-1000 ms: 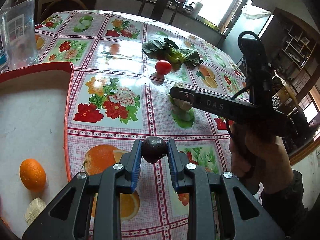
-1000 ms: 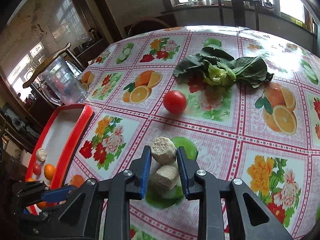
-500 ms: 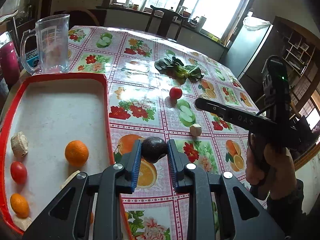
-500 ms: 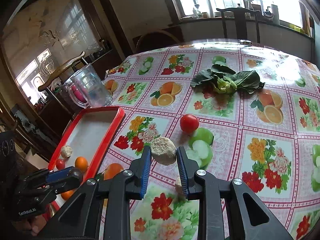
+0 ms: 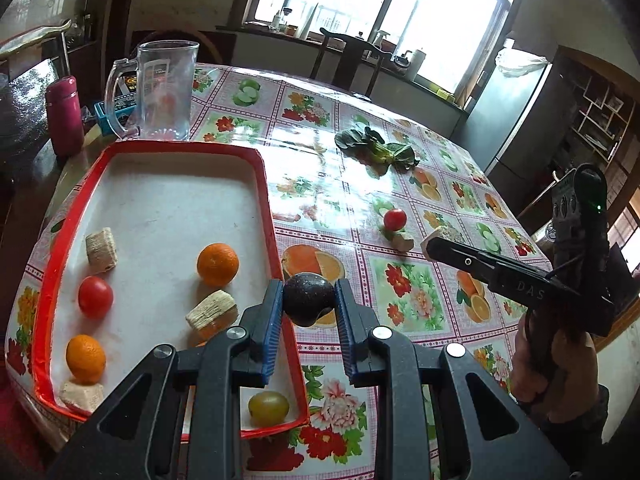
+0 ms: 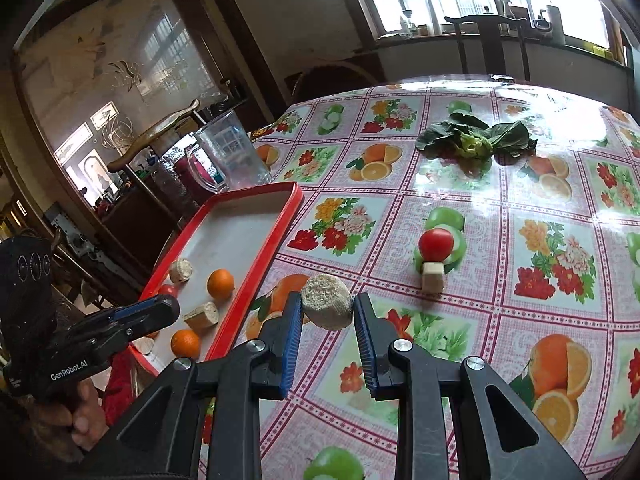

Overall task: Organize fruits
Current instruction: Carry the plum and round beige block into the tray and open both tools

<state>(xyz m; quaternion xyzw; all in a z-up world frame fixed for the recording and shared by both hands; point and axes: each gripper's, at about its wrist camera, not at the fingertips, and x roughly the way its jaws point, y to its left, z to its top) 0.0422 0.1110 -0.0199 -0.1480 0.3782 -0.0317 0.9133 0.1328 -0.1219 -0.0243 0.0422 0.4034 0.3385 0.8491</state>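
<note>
My left gripper [image 5: 308, 304] is shut on a dark purple plum [image 5: 307, 298] and holds it above the right rim of the red tray [image 5: 266, 184]. The tray holds oranges [image 5: 217, 264], a red tomato [image 5: 95, 296], a green grape [image 5: 268, 407] and several beige corn-cob chunks [image 5: 101, 244]. My right gripper [image 6: 326, 312] is shut on a beige corn-cob chunk [image 6: 327, 307] held above the tablecloth, to the right of the tray [image 6: 276, 236]. A red tomato [image 6: 436, 244] and another chunk [image 6: 433, 277] lie on the table beyond it.
A leafy green vegetable [image 6: 476, 140] lies farther back on the flowered tablecloth. A clear plastic jug [image 5: 162, 90] stands behind the tray, with a pink bottle [image 5: 65, 114] to its left. Chairs and a windowsill stand beyond the table's far edge.
Both grippers have risen and pulled back toward the tray side, each with its load. The whole tray has come into the left wrist view. The tomato and the loose chunk stayed put.
</note>
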